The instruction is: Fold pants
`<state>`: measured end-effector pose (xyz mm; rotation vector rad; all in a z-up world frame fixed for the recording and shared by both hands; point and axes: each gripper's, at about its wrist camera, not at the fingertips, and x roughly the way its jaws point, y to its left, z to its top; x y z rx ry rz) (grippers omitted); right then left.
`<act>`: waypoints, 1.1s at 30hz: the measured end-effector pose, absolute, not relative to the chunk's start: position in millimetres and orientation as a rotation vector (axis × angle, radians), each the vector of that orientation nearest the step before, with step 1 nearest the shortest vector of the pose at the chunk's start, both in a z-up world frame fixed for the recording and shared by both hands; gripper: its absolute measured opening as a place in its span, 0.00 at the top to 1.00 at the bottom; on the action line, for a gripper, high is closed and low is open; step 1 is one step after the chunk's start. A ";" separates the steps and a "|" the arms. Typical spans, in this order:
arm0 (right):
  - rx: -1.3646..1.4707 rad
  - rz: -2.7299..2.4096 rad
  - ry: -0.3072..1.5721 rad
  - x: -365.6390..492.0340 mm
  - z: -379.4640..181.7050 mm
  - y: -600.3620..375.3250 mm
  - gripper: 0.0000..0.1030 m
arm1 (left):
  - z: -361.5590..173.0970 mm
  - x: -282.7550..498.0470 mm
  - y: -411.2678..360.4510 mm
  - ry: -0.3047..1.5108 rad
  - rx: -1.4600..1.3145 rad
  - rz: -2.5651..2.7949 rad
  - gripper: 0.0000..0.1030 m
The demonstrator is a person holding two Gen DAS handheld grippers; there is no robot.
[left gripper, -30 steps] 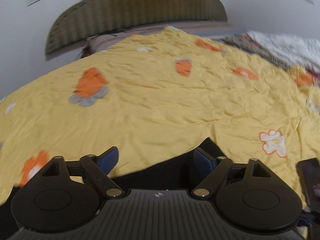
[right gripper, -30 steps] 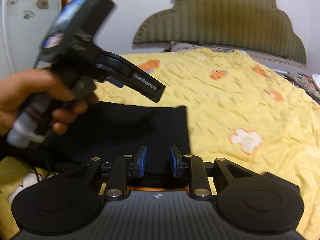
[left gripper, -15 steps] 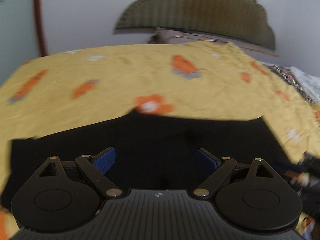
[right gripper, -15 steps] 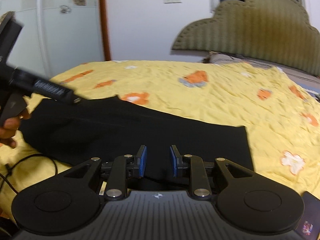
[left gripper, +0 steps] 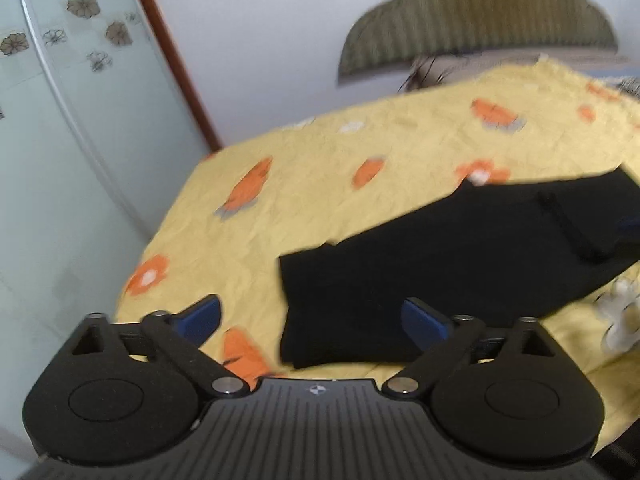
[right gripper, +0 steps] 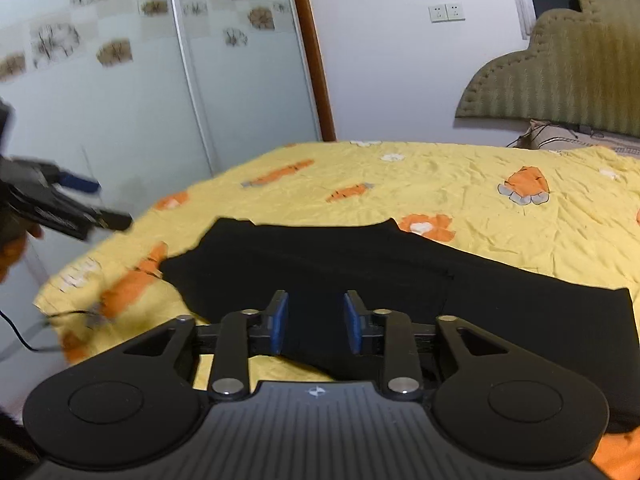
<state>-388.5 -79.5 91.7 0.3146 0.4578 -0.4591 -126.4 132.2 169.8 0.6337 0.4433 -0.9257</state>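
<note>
The yellow bedsheet with orange flower prints [right gripper: 480, 168] is running out of frame. Black folded fabric pants [right gripper: 360, 264] are lying flat on it, partly hidden behind the half-spread, empty right gripper [right gripper: 316, 322]. Only the left view's showing the wide-spread left gripper [left gripper: 312, 318] hovering at their end, blurry.

The black two-finger left gripper [left gripper: 312, 318] holds its blue-padded jaws spread wide, while the matching right gripper [right gripper: 316, 322] keeps a narrower gap.
</note>
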 end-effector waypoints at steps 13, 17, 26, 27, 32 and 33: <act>0.266 -0.650 0.575 -352.7 55.5 -93.2 0.69 | 69.2 -117.9 57.1 0.594 0.430 -0.974 0.10; 0.254 -0.626 0.563 -346.6 54.6 -82.9 0.69 | 62.0 -116.9 49.2 0.569 0.476 -0.943 0.09; 0.201 -0.592 0.601 -321.3 49.7 -68.4 0.59 | 58.6 -105.6 46.0 0.607 0.461 -0.882 0.07; 0.194 -0.593 0.602 -320.7 49.9 -66.7 0.52 | 58.6 -104.6 46.8 0.610 0.458 -0.874 0.07; 0.172 -0.594 0.585 -319.4 53.8 -59.9 0.39 | 60.3 -101.1 48.9 0.620 0.449 -0.855 0.06; 0.174 -0.598 0.586 -318.8 53.9 -59.8 0.38 | 60.2 -101.0 48.5 0.620 0.454 -0.850 0.06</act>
